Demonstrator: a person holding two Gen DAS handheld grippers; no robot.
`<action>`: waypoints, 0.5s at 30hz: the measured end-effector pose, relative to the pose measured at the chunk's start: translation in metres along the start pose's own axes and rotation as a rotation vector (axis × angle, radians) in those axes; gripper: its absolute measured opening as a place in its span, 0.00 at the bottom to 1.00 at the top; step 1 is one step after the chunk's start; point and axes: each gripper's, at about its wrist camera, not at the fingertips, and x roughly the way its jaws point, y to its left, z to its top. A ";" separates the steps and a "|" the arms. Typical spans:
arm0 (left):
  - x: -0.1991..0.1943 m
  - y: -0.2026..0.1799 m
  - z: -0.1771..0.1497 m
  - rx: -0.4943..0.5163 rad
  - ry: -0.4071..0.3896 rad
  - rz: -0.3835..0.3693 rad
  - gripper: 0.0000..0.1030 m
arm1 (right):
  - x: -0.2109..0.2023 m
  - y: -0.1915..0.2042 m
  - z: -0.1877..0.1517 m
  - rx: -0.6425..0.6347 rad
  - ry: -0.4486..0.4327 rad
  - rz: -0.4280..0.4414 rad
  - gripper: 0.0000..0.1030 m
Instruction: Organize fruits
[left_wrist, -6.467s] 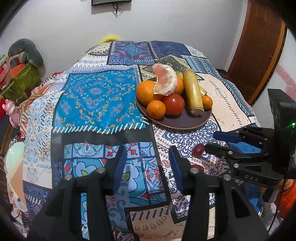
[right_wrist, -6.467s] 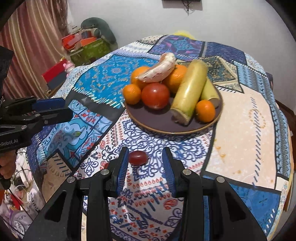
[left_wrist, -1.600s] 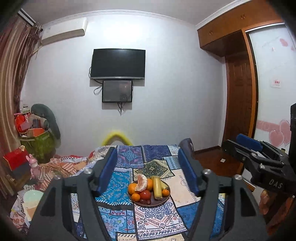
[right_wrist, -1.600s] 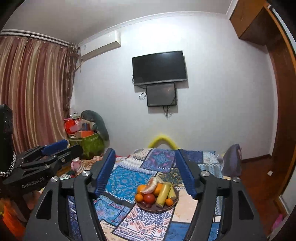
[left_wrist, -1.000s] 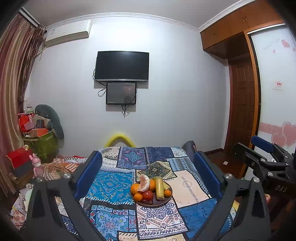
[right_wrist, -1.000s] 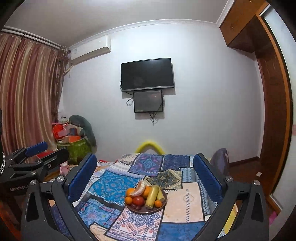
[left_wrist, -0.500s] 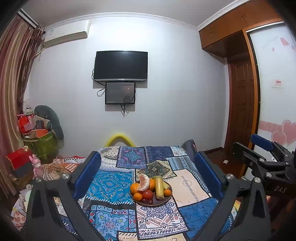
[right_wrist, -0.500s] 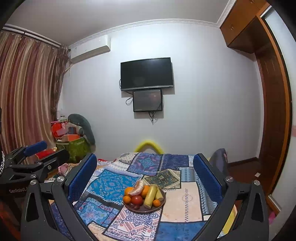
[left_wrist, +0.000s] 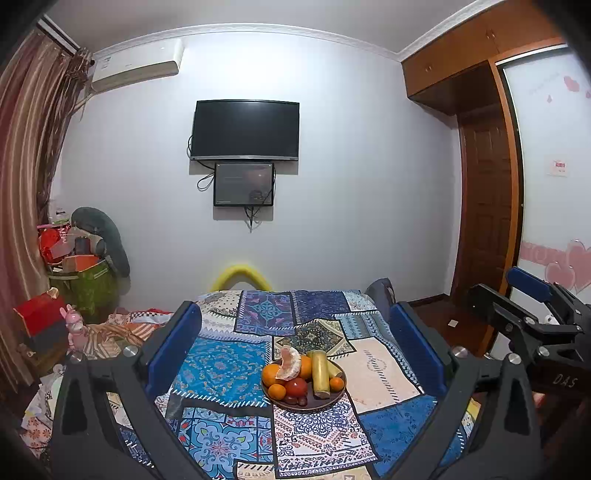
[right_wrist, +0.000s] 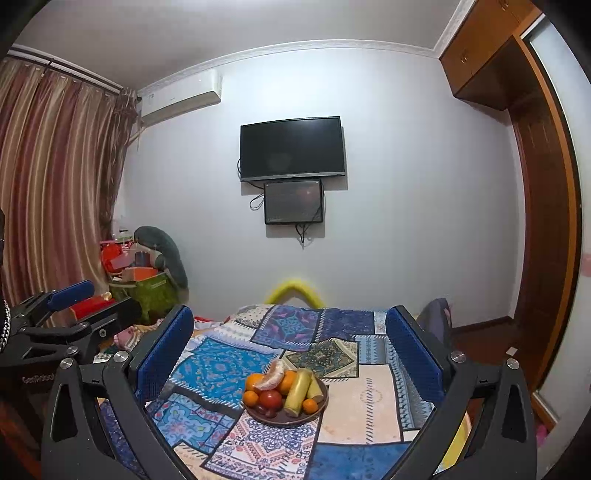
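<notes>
A dark brown plate (left_wrist: 334, 398) (right_wrist: 322, 405) sits on a patchwork-covered table (left_wrist: 221, 369) (right_wrist: 369, 406). It holds oranges (left_wrist: 270, 373), a peeled citrus piece (left_wrist: 289, 363), a red tomato (left_wrist: 296, 387), small dark red fruits (left_wrist: 295, 400) and a long yellow-green fruit (left_wrist: 320, 373) (right_wrist: 297, 392). My left gripper (left_wrist: 295, 354) is wide open and empty, held high and well back from the plate. My right gripper (right_wrist: 290, 350) is also wide open and empty, equally far back. Each gripper shows at the edge of the other's view, the right one (left_wrist: 532, 314) and the left one (right_wrist: 74, 314).
A wall TV (left_wrist: 245, 130) and a smaller screen (left_wrist: 243, 184) hang behind the table. Clutter and a green bin (left_wrist: 83, 284) stand at left by the curtain (right_wrist: 48, 184). A wooden door (left_wrist: 487, 206) is at right. A chair back (right_wrist: 437, 325) stands by the table.
Both grippers rose and pulled far back from the table, then opened wide. The small dark red fruit that lay on the cloth now lies on the plate. Little motion in the last half second.
</notes>
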 end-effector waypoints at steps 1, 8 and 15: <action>0.000 0.000 0.000 -0.001 0.000 0.002 1.00 | 0.000 0.000 0.000 -0.001 -0.001 -0.001 1.00; 0.001 -0.001 0.000 0.004 -0.005 0.006 1.00 | -0.002 0.000 0.001 -0.005 -0.006 -0.007 1.00; 0.001 -0.004 -0.002 0.009 -0.007 0.004 1.00 | -0.002 -0.002 0.003 -0.003 -0.004 -0.008 1.00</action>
